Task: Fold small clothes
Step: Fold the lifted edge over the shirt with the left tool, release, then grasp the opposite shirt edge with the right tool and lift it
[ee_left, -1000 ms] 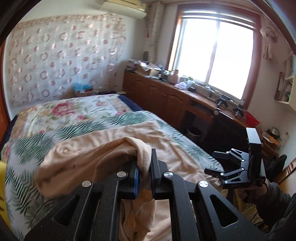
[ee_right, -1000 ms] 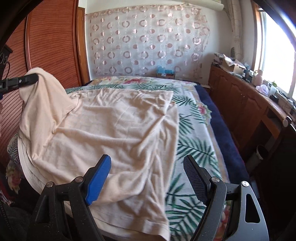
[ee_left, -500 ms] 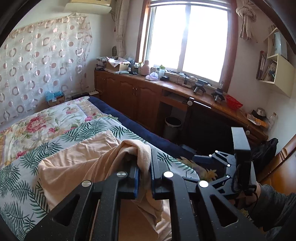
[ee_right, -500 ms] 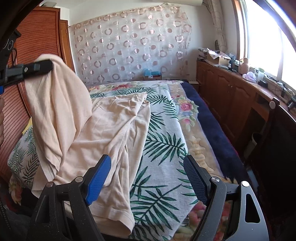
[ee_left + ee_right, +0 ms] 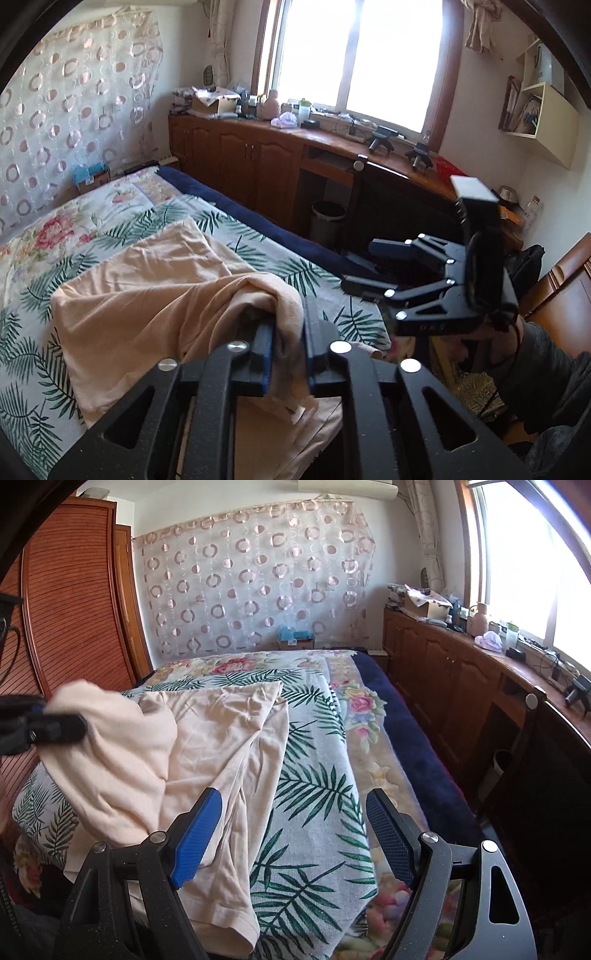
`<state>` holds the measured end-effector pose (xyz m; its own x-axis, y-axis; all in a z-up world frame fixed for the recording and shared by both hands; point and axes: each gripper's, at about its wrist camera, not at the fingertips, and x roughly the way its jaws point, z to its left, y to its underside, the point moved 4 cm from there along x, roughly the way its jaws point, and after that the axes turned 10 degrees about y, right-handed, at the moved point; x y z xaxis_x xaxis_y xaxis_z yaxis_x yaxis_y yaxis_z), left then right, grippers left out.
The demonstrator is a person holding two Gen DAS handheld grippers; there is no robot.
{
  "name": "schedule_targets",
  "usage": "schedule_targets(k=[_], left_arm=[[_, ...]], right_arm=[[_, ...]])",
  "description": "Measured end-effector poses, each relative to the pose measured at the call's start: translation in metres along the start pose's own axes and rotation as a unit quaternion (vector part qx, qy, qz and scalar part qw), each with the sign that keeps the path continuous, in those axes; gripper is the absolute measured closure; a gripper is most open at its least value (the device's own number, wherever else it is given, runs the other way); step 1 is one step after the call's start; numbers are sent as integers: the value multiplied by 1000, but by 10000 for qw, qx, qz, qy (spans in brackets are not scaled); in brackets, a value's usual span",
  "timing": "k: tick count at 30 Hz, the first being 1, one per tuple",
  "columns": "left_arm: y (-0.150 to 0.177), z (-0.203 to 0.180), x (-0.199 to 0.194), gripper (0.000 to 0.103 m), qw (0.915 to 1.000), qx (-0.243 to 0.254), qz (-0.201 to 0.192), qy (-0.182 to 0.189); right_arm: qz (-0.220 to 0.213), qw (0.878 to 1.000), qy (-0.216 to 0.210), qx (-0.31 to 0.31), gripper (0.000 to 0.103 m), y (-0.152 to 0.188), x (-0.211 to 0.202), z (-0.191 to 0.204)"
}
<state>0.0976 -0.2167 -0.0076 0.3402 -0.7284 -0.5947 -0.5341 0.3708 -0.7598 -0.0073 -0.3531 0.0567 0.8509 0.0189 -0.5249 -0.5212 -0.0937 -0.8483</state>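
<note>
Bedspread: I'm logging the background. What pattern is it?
The bedspread has green palm fronds and pink flowers on white, clearest in the right wrist view.

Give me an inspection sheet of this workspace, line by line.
Surface: bed with a leaf-and-flower print cover.
Job's things: peach shirt partly folded on the bed, one part lifted.
Clutter: nothing seen on the bed besides the shirt.
Grippers: left gripper has just been opening, shirt fabric draped between its fingers; right gripper open, nothing between its fingers.
Cables: wires on the wooden counter under the window.
Surroundings: circle-patterned curtain, wooden wardrobe, waste bin.
</note>
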Motion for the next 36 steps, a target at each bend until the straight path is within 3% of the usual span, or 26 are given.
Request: schedule_targets(k=[3,5,12,20,36], left_arm=[[2,7,-9,35,9998,-14,-171,-29],[5,13,-21,23,9992,30,-314,-242],[28,59,-49,23,9943,-335,-516,-869],[65,111,-87,23,9812,-949,-770,-1494],[104,159,-133,23,9588,-1418,-997,-2251]], right_arm=[[-30,10000,8,-61,21,-2,1,-1],[-27,9999,30,-116,21,-2,3,1],[-52,9994,-70,-347,21,-10,14,19],[-107,9958,-444,-797,21,-25,29,67],[32,9787,-1282,-1602,21,-38,67,159]])
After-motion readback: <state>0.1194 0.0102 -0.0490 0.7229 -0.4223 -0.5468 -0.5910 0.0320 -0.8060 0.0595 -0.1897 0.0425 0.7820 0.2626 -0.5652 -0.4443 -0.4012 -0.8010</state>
